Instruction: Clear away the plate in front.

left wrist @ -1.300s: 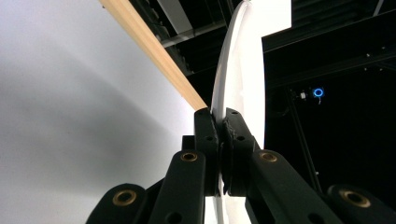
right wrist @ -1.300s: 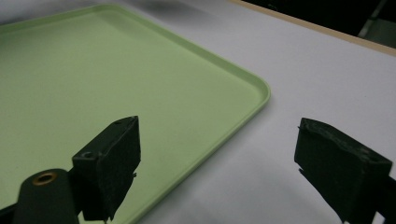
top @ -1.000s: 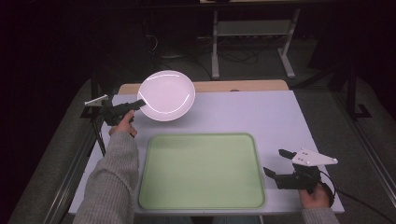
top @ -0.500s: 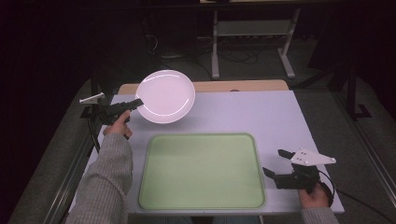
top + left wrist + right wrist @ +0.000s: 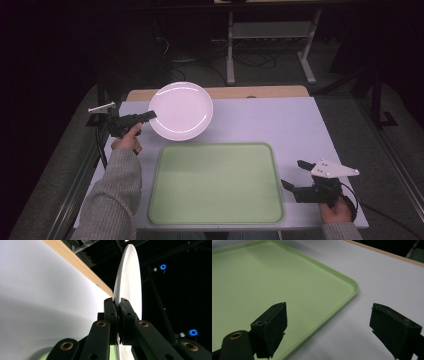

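Observation:
A round white plate (image 5: 181,110) hangs in the air over the far left of the white table, tilted toward me. My left gripper (image 5: 150,115) is shut on its left rim; in the left gripper view the plate (image 5: 130,282) stands edge-on, pinched at the gripper (image 5: 118,305). A pale green tray (image 5: 217,183) lies flat and empty at the table's near middle. My right gripper (image 5: 294,175) stands open just off the tray's right edge, low over the table. In the right gripper view the gripper (image 5: 332,317) straddles the tray's corner (image 5: 352,286) with nothing between its pads.
The white table top (image 5: 280,125) has a wooden strip (image 5: 260,92) along its far edge. Beyond it the floor is dark, with a metal stand (image 5: 270,35) and cables. A person's grey sleeve (image 5: 112,200) comes in at the lower left.
My left gripper has carried the plate slightly right and toward the tray, a little lower than before. The right gripper has stayed in place, open.

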Tool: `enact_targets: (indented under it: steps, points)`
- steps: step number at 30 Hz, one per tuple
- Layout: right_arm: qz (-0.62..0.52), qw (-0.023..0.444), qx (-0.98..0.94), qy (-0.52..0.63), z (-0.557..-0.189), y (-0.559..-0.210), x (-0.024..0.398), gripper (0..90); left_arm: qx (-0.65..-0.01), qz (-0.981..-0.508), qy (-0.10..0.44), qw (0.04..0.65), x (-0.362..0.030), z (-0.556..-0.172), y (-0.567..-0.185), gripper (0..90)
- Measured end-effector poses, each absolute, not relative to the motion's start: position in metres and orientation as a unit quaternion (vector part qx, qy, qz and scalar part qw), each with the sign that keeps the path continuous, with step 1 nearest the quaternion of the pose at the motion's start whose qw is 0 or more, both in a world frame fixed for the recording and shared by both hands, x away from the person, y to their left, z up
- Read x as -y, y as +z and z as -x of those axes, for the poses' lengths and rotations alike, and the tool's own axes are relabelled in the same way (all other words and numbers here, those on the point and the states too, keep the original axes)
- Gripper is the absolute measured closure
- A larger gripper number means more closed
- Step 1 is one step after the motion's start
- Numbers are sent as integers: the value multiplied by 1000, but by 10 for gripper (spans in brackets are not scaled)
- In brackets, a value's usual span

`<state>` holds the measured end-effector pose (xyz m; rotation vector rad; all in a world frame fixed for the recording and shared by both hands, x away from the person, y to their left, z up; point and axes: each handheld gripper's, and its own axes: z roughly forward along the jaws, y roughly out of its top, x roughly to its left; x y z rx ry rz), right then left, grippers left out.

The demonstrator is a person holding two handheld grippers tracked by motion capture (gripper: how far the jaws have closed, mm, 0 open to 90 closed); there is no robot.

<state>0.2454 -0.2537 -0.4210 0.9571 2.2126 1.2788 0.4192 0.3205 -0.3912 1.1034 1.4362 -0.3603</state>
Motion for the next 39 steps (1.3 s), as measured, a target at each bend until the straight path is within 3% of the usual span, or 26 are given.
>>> enact_targets:
  steps: [13, 39]
  points:
    - [-343, 206, -795, 455, -245, -421, 253, 137, -610, -499, -183, 587, -302, -411, -417, 865]
    - [-340, 208, -795, 458, -244, -420, 253, 137, -574, -536, -201, 585, -290, -389, -419, 864]
